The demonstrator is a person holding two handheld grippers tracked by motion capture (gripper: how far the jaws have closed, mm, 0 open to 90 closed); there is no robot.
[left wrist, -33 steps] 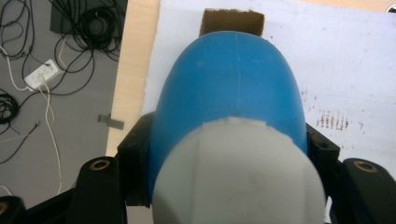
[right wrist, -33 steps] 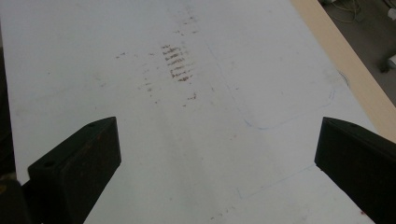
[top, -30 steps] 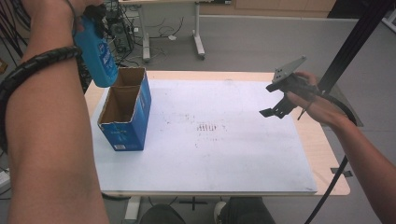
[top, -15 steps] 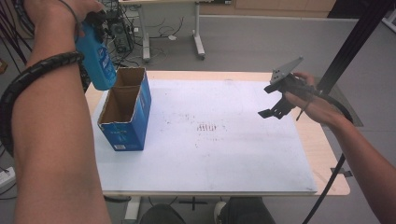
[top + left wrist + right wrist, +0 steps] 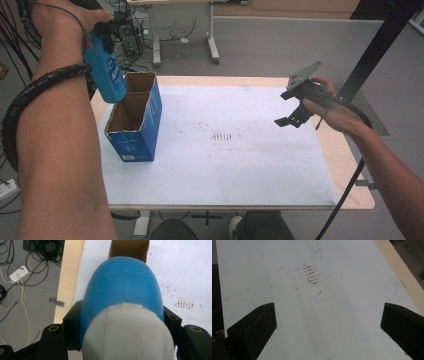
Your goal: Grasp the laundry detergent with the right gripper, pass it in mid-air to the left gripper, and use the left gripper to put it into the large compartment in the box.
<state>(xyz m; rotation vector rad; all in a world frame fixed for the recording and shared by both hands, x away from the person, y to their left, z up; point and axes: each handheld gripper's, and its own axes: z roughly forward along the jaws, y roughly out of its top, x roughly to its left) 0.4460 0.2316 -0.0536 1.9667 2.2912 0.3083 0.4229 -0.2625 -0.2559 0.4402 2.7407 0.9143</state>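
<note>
The left gripper (image 5: pixel 102 37) pinches a blue bottle (image 5: pixel 106 70) by its neck, white cap (image 5: pixel 127 333) up, hanging just above the open blue carton (image 5: pixel 135 120) on the counter (image 5: pixel 240 150). Keep the bottle vertical and centred over the opening, lowering slowly to avoid catching a flap. The right gripper (image 5: pixel 290 117) hovers with jaws spread wide, holding nothing.

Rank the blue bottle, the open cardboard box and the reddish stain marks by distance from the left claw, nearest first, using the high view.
1. Blue bottle: clamped in the left claw, raised at the table's left.
2. Cardboard box: just under the bottle, on the table's left part.
3. Reddish stain marks: mid-table, toward the right claw.
</note>
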